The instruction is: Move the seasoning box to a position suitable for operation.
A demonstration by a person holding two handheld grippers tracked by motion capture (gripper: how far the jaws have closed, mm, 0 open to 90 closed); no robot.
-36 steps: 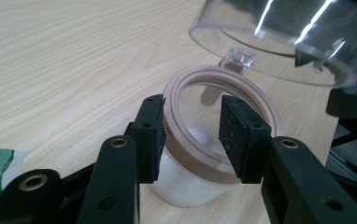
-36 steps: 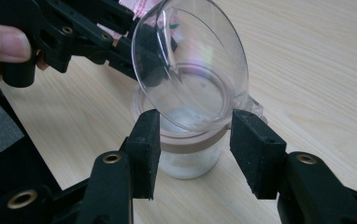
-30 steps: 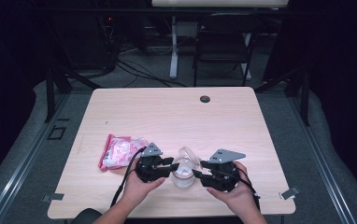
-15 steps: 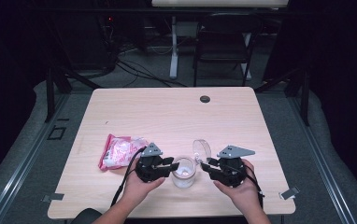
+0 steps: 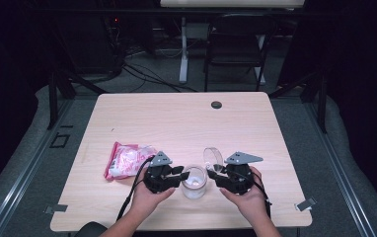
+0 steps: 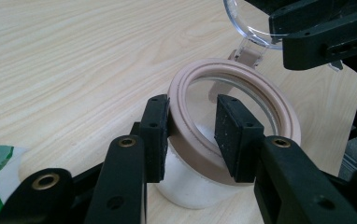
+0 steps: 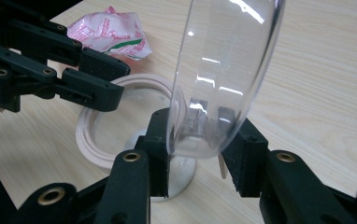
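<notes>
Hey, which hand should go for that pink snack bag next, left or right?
Left, probably. The pink snack bag lies just beside the left tool, though that tool's pads now clamp the jar rim. The right tool is across the jar and holds the clear lid.

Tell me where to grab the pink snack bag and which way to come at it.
Grip the snack bag at its right edge, coming from above. It lies flat and crumpled on the table, so a raised fold probably offers the jaws a pinch. That edge sits nearest the left gripper, which is closed on the jar rim.
</notes>
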